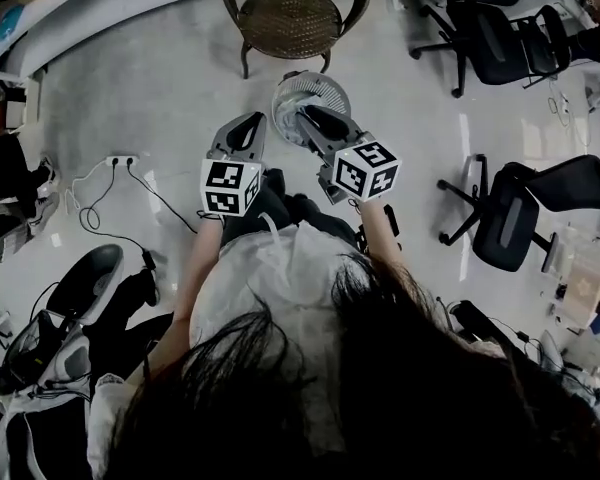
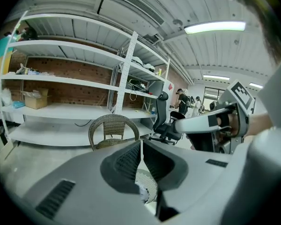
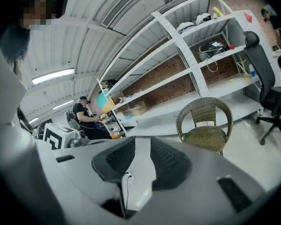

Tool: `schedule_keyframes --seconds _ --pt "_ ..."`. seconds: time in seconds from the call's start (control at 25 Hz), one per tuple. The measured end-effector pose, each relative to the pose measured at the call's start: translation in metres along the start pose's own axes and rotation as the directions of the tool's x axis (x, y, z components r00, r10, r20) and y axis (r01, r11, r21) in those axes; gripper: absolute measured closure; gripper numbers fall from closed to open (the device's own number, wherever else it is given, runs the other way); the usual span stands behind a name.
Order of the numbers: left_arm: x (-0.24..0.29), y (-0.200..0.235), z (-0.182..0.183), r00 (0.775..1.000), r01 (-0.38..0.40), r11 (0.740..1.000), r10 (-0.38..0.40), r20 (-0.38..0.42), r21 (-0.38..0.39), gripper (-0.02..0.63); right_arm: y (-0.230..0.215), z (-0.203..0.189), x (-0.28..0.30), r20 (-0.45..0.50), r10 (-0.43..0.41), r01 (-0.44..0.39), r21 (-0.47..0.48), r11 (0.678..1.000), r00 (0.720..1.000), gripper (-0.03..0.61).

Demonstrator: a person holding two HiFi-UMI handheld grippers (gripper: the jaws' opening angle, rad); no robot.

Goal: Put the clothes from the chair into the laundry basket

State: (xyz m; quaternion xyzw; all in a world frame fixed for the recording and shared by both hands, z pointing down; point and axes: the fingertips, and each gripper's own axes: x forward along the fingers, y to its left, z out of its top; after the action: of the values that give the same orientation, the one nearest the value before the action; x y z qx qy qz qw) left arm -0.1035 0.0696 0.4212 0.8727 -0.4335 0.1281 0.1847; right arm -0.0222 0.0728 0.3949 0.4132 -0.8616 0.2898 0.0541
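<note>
Straight ahead: brown wicker chair (image 1: 292,13).

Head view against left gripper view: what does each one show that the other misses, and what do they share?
Only the head view: the power strip with its cables on the floor, and the person's dark hair. Only the left gripper view: the brick wall, ceiling lights and people at the far end. Both: the wicker chair with a bare seat, the white laundry basket and the right tool.
</note>
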Motion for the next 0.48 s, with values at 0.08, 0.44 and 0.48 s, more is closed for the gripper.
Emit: schedule_keyframes --seconds 0.08,0.44,0.48 --pt "-0.005 -0.01 -0.002 1.0 -0.014 1.0 0.014 0.006 -0.009 0.591 0.006 -0.003 -0.007 -0.009 0.027 -0.027 -0.017 0.999 1.0 0.471" --pt "-0.031 -0.056 -0.025 0.997 -0.077 0.996 0.078 0.012 -0.052 0.591 0.026 -0.036 -0.051 -0.063 0.124 -0.127 -0.051 0.991 0.99 0.497" --pt "-0.035 -0.061 -0.026 0.996 -0.083 0.995 0.084 0.012 -0.051 0.591 0.029 -0.039 -0.057 -0.065 0.131 -0.134 -0.055 0.989 0.989 0.497"
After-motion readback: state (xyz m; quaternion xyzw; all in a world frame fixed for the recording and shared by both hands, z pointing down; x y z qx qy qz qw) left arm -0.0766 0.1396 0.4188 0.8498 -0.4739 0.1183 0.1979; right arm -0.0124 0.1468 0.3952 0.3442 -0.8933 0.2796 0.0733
